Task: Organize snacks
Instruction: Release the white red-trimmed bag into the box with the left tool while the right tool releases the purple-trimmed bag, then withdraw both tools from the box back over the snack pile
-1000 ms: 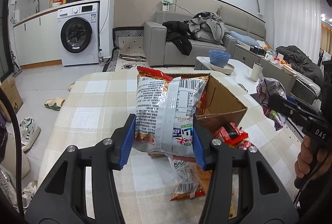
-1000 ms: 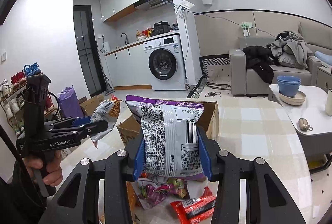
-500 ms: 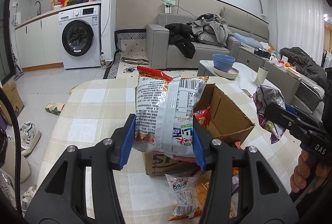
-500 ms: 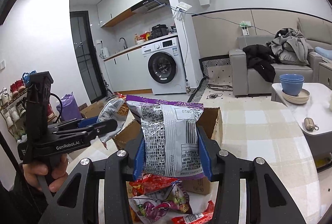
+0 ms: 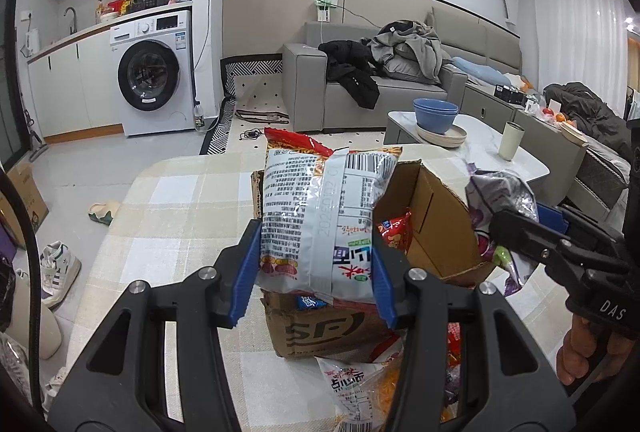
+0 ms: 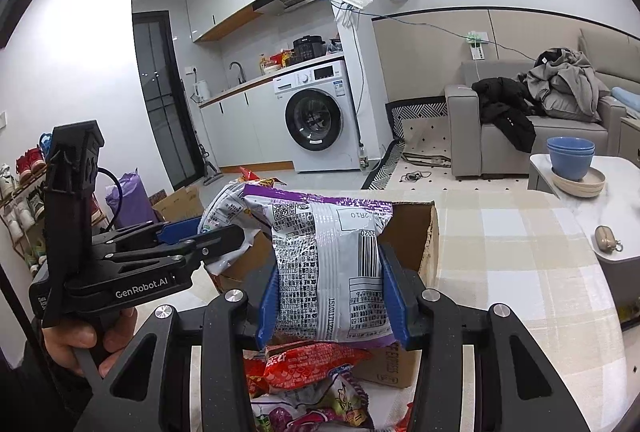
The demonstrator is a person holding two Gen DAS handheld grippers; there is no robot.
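My left gripper (image 5: pixel 314 268) is shut on a silver-and-red snack bag (image 5: pixel 320 216), held upright above the near wall of an open cardboard box (image 5: pixel 432 216) on the checked tablecloth. A red packet (image 5: pixel 394 232) lies inside the box. My right gripper (image 6: pixel 332 296) is shut on a silver-and-purple snack bag (image 6: pixel 332 264), held in front of the same cardboard box (image 6: pixel 416 232). In the left wrist view the right gripper (image 5: pixel 516 228) with its purple bag (image 5: pixel 500 195) comes in from the right. In the right wrist view the left gripper (image 6: pixel 224 236) shows at the left.
Loose snack packets (image 6: pixel 312 368) lie on the table before the box, and more packets (image 5: pixel 360 392) show under my left gripper. A side table with blue bowls (image 5: pixel 435 115) and a cup (image 5: pixel 510 145) stands at the right. A sofa and a washing machine (image 5: pixel 154 81) are behind.
Both grippers have moved forward with their bags, so the box now sits nearer and lower in both views. The loose packets have slid down toward the bottom edge. Neither grip has altered.
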